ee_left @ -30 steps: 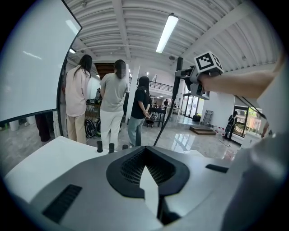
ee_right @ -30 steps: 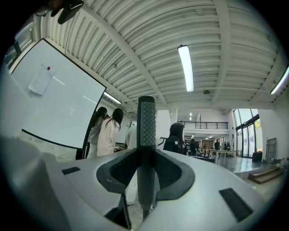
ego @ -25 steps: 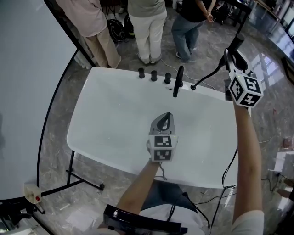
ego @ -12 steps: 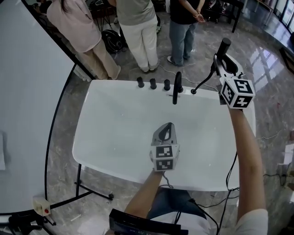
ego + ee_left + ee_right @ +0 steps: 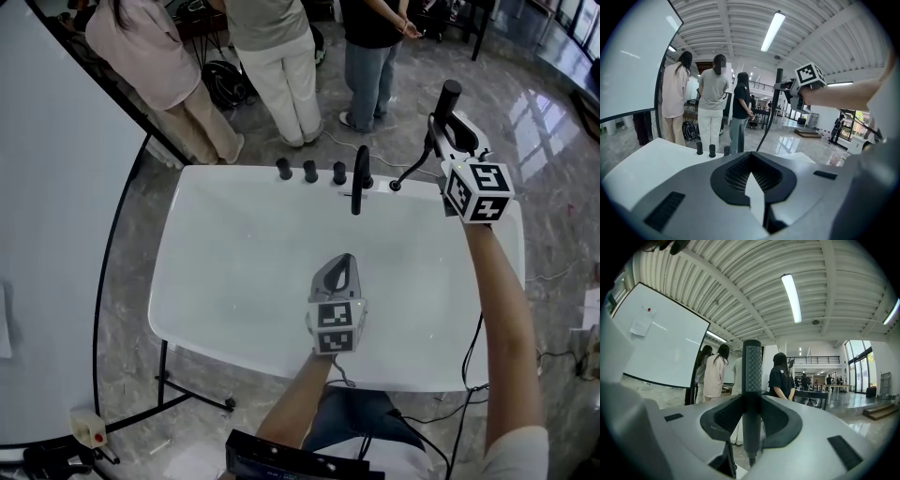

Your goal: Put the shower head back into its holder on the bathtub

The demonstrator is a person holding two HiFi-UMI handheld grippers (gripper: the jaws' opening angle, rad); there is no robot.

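The black shower head [image 5: 449, 94] stands upright in my right gripper [image 5: 437, 124], which is shut on its handle, above and just beyond the far right corner of the white bathtub [image 5: 216, 281]. Its thin hose [image 5: 412, 169] runs down to a small black fitting [image 5: 395, 186] on the rim. In the right gripper view the ribbed handle [image 5: 752, 366] sits between the jaws of the right gripper [image 5: 751, 401]. My left gripper [image 5: 343, 259] hovers over the tub's middle, shut with nothing in it. In the left gripper view, the left gripper [image 5: 751, 157] faces the shower head [image 5: 778, 86].
Three black knobs [image 5: 310, 172] and a black spout [image 5: 359, 180] line the tub's far rim, left of the fitting. Three people [image 5: 272, 56] stand just beyond it. A large whiteboard [image 5: 56, 216] fills the left, with its stand legs [image 5: 192, 394] near the tub's corner.
My right gripper has sunk a little with the shower head, closer to the tub's far right rim. The left gripper has stayed put over the tub.
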